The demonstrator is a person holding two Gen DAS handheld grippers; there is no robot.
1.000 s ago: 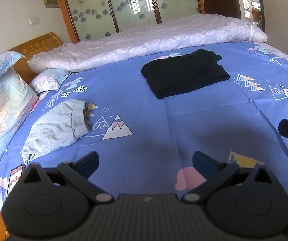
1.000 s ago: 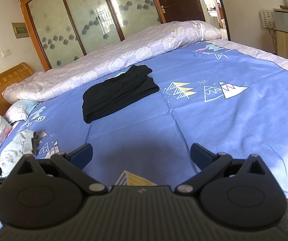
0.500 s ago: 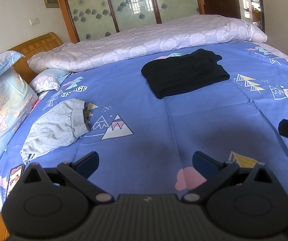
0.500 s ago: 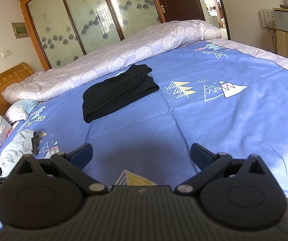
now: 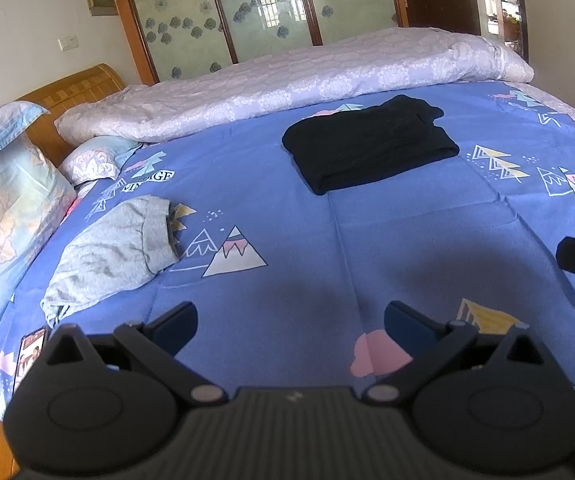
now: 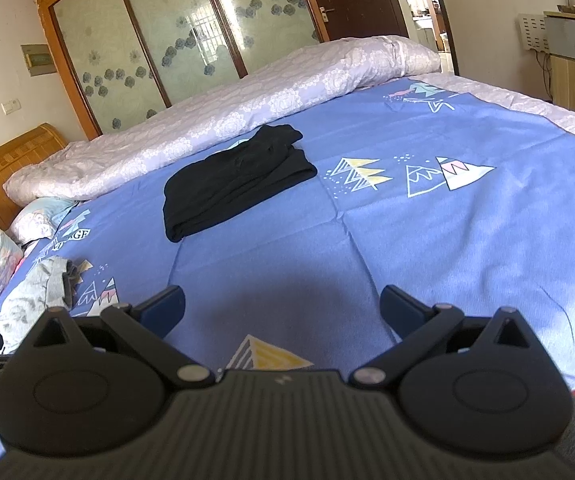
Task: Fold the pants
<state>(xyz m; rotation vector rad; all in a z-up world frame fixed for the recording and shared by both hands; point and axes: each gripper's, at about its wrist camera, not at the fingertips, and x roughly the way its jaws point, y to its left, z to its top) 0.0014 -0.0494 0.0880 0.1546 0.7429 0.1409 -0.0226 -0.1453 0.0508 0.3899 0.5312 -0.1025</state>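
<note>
**Both claws empty above the bed**

Left claw (image 5: 290, 322) and right claw (image 6: 282, 306) hang spread wide, gripping nothing. Ahead, my black pants (image 5: 369, 148) lie folded on the blue bedspread (image 5: 287, 240), probably finished; grey pants (image 5: 115, 248) sit crumpled left.

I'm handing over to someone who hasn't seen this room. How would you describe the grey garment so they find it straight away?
Start at the bed with the blue sheet printed with mountains, and look to the headboard end where the pillows lie. The grey garment sits crumpled on the sheet just beside them. Unlike the black pants, which lie folded flat mid-bed near the rolled pale quilt, it is light grey and rumpled.
</note>
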